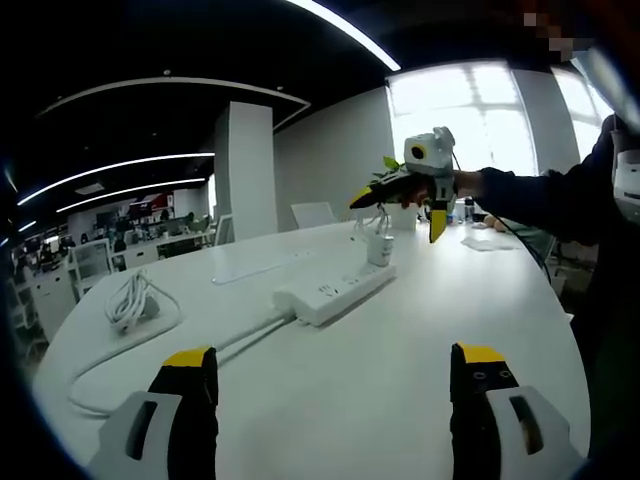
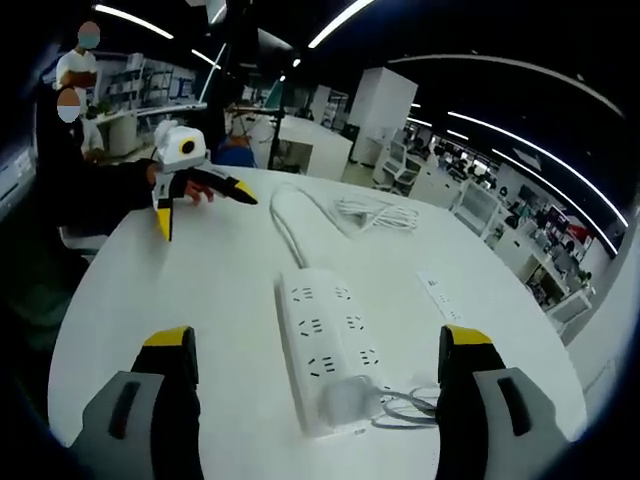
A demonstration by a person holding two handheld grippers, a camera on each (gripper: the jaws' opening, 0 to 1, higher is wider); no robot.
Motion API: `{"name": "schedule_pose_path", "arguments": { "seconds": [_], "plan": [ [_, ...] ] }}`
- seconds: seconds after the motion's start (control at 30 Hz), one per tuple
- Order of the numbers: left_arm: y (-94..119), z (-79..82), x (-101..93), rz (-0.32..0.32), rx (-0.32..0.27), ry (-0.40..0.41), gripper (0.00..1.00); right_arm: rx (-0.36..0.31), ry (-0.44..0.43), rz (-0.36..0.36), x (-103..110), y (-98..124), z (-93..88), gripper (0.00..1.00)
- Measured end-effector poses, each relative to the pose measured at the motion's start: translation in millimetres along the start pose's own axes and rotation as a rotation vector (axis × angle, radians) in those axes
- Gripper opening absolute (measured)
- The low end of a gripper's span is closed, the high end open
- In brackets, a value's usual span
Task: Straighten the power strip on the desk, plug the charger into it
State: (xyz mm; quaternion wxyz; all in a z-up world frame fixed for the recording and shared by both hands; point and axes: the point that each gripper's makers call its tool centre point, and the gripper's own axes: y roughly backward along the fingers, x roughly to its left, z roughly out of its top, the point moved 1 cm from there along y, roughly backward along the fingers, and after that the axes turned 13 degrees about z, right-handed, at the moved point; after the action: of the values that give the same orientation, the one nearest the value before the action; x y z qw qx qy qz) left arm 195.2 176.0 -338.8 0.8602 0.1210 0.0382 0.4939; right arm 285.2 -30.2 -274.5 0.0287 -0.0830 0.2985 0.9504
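Observation:
A white power strip (image 1: 335, 292) lies flat on the white desk (image 1: 330, 400), its thick cord running left to a coiled bundle (image 1: 130, 300). A white charger (image 1: 380, 248) stands in a socket at the strip's far end. My left gripper (image 1: 335, 365) hovers open above the desk, short of the strip. The right gripper (image 1: 396, 219) hangs open above and behind the charger, holding nothing. In the right gripper view the strip (image 2: 325, 340) lies between the open jaws of my right gripper (image 2: 318, 345), with the charger (image 2: 345, 400) at the near end. Across the desk the left gripper (image 2: 207, 216) is open.
A flat white lid (image 1: 255, 265) is set into the desk beside the strip. The charger's thin grey cable (image 2: 400, 405) loops off to the right. A person's dark sleeve (image 1: 540, 195) reaches in from the right. A potted plant (image 1: 392, 163) stands at the desk's far edge.

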Motion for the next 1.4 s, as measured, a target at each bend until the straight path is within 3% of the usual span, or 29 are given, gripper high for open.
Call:
{"name": "schedule_pose_path", "arguments": {
  "seconds": [0.4, 1.4],
  "plan": [
    [-6.7, 2.6, -5.3, -0.009, -0.004, -0.004, 0.99, -0.068, -0.012, -0.049, 2.1, 20.7, 5.8, 1.0],
    [-14.8, 7.7, -13.7, -0.022, -0.007, -0.004, 0.99, -0.137, -0.092, -0.157, 10.6, 63.3, -26.0, 1.0]
  ]
}}
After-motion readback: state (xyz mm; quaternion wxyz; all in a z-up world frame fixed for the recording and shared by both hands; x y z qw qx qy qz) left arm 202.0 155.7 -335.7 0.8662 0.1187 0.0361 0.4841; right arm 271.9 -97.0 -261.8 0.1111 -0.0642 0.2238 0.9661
